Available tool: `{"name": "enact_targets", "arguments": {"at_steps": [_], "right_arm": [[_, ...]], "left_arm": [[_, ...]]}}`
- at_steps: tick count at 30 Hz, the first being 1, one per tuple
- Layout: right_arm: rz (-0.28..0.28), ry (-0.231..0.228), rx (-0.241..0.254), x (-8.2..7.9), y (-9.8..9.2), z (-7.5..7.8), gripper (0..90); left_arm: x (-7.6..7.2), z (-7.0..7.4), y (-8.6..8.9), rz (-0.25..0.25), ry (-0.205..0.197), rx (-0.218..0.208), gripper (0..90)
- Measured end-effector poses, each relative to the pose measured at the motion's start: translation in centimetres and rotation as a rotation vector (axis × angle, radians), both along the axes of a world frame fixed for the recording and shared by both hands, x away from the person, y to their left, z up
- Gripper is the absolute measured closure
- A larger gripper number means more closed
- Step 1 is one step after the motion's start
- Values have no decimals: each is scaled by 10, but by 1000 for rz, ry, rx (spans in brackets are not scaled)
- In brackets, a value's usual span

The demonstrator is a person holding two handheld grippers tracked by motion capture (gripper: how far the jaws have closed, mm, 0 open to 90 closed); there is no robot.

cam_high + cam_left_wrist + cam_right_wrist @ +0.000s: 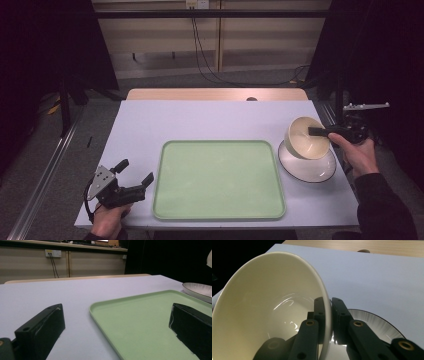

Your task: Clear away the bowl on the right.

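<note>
Both right tongs (328,312) jaws pinch bowl (262,310) wall, seemingly above plate (374,325).

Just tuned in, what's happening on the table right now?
A person works a gripper in each hand. The right gripper is clamped on the rim of a cream bowl, one jaw inside and one outside, holding it tilted over a white plate. The left gripper sits open and empty beside the near left corner of an empty green tray.
</note>
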State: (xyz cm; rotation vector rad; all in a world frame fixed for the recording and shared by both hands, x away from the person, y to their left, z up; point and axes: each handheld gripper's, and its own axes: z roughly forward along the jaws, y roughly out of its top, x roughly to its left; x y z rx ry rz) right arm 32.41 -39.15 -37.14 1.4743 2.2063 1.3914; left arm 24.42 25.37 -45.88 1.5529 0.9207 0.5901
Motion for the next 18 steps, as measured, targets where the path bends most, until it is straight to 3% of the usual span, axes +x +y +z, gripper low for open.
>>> {"name": "enact_targets", "arguments": {"at_steps": [18], "right_arm": [[61, -6, -1, 19, 35, 12, 831]], "left_arm": [[0, 0, 0, -6, -7, 12, 3]]}}
